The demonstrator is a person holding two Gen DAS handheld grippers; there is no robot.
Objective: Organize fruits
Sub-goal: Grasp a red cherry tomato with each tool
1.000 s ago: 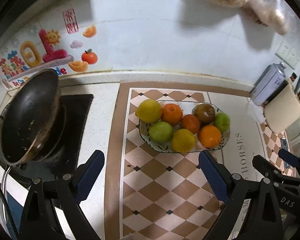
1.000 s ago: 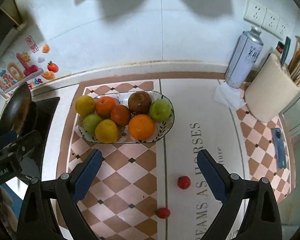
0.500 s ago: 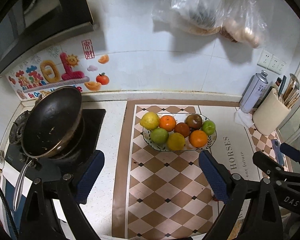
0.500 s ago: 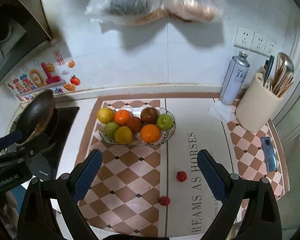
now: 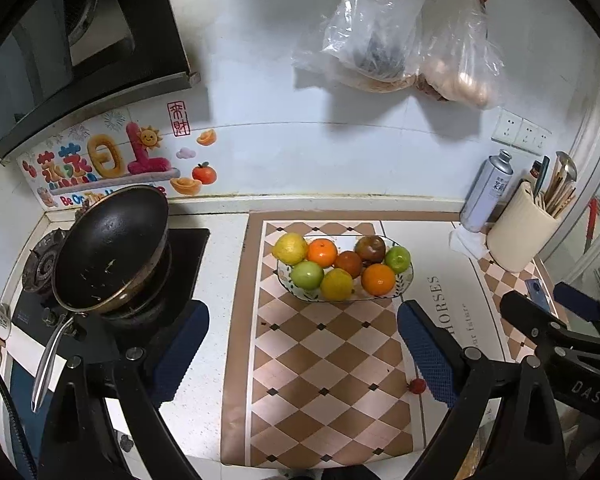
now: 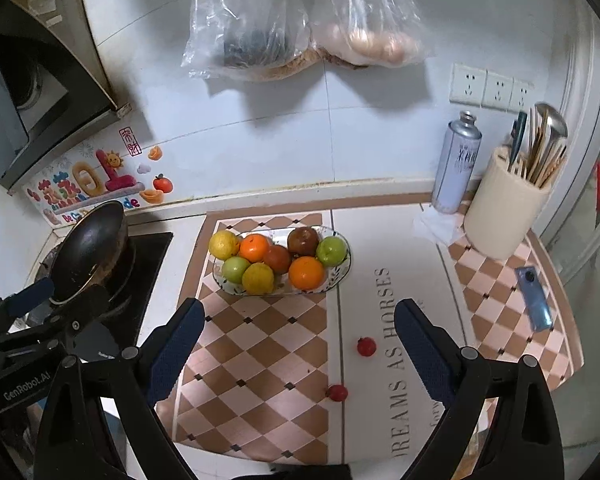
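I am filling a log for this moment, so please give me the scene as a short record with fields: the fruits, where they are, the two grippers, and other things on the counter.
fruit bowl: fruit bowl on checkered mat, holding eight fruits
loose fruits: two small red fruits on the mat, outside the bowl
left gripper: left gripper open, holding nothing
right gripper: right gripper open, holding nothing
left of the mat: black pan on stove
right side: spray can, utensil holder, blue phone

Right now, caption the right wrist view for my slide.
Open right gripper above two small red fruits loose on the mat, near the filled fruit bowl.
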